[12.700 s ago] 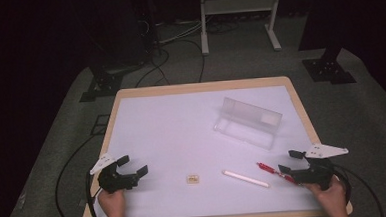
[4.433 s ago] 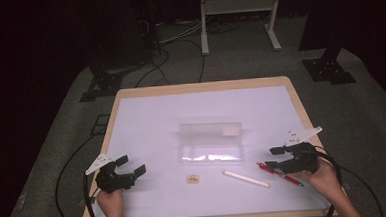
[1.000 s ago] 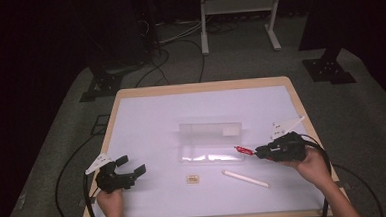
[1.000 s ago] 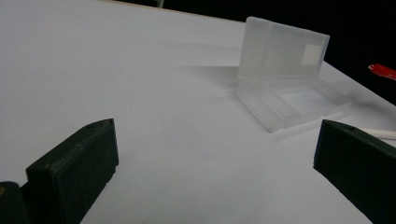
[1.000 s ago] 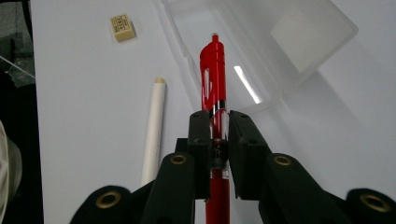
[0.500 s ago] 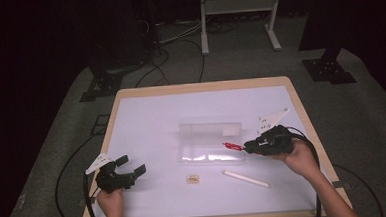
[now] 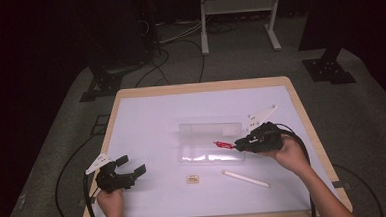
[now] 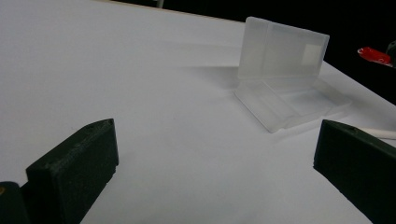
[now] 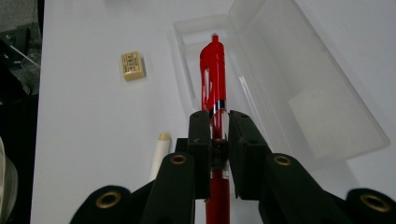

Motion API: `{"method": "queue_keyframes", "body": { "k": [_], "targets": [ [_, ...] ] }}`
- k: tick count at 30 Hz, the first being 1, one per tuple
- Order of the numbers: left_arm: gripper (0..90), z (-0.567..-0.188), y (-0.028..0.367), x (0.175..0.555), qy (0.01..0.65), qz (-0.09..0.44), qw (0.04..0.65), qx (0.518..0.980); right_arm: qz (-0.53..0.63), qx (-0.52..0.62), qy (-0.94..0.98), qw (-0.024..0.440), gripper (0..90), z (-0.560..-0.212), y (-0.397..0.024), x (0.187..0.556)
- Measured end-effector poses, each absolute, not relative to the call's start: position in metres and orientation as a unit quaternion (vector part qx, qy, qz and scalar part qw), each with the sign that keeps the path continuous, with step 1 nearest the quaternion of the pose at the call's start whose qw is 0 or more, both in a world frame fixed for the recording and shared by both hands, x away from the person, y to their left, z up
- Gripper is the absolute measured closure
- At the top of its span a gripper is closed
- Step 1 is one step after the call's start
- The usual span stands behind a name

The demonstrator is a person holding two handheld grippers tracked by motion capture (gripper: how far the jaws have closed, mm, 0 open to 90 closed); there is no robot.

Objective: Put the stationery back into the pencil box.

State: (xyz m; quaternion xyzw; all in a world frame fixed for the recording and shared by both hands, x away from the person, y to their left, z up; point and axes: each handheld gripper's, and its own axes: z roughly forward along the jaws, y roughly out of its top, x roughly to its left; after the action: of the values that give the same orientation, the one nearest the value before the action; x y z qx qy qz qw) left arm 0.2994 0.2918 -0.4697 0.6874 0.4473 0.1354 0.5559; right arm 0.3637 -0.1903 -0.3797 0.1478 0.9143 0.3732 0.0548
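A clear plastic case [image 7: 210,142] lies open at the table's middle, its lid [image 8: 282,49] standing upright behind the tray [image 9: 205,60]. My right gripper [image 7: 243,145] is shut on a red pen [image 9: 213,77] and holds it above the tray's right end, the pen's tip [image 7: 223,145] pointing left along the tray. My left gripper [image 7: 130,165] rests at the front left of the table, jaws wide apart with nothing between them; its view shows the case and the red pen [image 8: 375,55] at the far right.
A small tan eraser [image 7: 192,178] and a white stick-shaped thing [image 7: 245,179] lie on the white table top [image 7: 146,121] in front of the case. Cables trail from both grippers. The floor beyond the table holds stands and more cables.
My right gripper has carried the red pen left and a little up, from the table's right side to over the open case. The left gripper has stayed put.
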Motion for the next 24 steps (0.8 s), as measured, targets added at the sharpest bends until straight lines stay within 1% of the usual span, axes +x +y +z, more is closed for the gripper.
{"method": "queue_keyframes", "body": {
  "k": [12,24],
  "targets": [
    [0.0,-0.47,0.291,0.299,0.447,0.135,0.558,0.687,0.368,0.132,0.919,0.045,78.9,-0.38,-0.166,0.373],
    [0.0,-0.469,0.292,0.299,0.445,0.136,0.558,0.688,0.351,0.126,0.927,0.04,78.9,-0.389,-0.148,0.385]
  ]
}}
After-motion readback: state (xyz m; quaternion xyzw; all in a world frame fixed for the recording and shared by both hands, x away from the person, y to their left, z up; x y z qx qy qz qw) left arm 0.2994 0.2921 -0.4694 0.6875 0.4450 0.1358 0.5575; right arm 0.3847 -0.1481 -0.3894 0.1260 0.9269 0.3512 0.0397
